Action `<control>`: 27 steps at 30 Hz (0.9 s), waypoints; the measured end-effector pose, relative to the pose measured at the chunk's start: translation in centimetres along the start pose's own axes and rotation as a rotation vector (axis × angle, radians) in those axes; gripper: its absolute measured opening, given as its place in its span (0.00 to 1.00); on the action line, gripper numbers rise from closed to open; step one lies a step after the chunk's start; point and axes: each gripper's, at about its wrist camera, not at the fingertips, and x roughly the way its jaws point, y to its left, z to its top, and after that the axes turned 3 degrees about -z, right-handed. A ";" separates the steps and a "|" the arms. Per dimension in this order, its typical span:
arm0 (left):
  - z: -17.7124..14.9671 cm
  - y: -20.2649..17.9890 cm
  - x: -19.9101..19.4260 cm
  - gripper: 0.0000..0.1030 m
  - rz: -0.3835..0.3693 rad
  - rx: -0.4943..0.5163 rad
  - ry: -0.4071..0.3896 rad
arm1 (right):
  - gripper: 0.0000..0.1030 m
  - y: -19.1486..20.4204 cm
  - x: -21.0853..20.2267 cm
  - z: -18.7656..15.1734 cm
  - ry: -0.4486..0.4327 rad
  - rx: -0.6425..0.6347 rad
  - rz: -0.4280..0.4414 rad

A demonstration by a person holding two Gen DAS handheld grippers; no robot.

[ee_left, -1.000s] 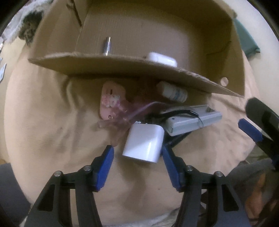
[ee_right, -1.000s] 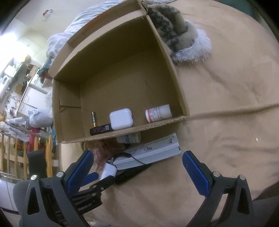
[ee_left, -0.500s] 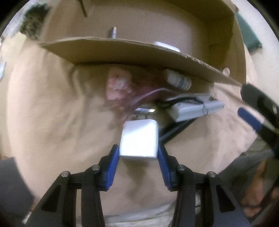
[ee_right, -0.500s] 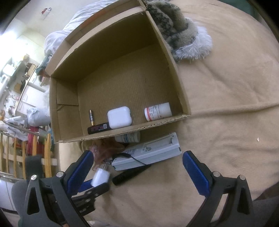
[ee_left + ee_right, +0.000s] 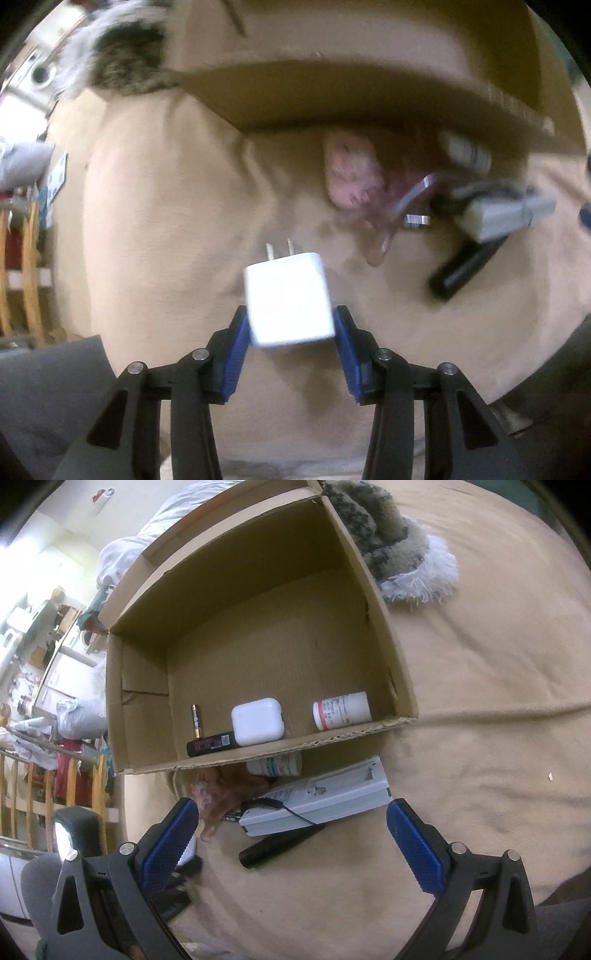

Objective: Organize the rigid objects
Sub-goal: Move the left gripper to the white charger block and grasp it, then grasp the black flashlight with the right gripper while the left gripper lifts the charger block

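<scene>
1. Left claw [image 5: 290, 328] is clamped on the white plug adapter [image 5: 288, 299], blue pads on its two flat sides, prongs pointing away from the claw. Jaws have just been closing, w/ the adapter between them. Flat sides give the pads a square bite, prob. why it's taken that way.
2. Adapter sits over bare tan bedcover [image 5: 166, 221], short of the cardboard box [image 5: 258, 635]; can't tell whether it's off the cover yet.
3. Right claw [image 5: 291, 838] is wide open w/ nothing in it, parked above the leftover pile, angled down. Looks like it's waiting its turn.
4. Box lies open-topped on the bed. Inside, along the near wall: white earbud case [image 5: 258, 722], pill bottle [image 5: 341, 710] on its side, a battery [image 5: 195, 722], a black stick-shaped item [image 5: 210, 744].
5. Left outside, just beside the box's near wall: second small bottle [image 5: 275, 766], pink item [image 5: 352, 173], long white device [image 5: 317, 799] w/ a black cord across it, black tube [image 5: 280, 845].
6. Judgement: sorting partly done; adapter likely goes in the box next.
</scene>
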 end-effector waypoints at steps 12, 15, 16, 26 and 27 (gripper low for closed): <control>2.2 0.1 1.2 0.54 -0.050 -0.053 0.007 | 1.00 0.4 0.5 0.1 0.015 -0.014 0.002; 2.7 1.3 0.7 0.37 -0.060 -0.053 0.003 | 1.00 0.4 0.5 0.0 0.016 -0.015 0.000; 2.8 1.6 0.5 0.37 -0.061 -0.049 0.001 | 1.00 0.3 0.5 0.0 0.016 -0.013 -0.001; 0.0 2.7 -9.1 0.37 -0.074 -0.076 -0.214 | 1.00 -0.5 0.0 -0.1 0.009 0.010 -0.003; -0.1 3.0 -10.1 0.37 -0.073 -0.082 -0.240 | 1.00 -0.5 -0.1 -0.1 0.007 0.008 -0.001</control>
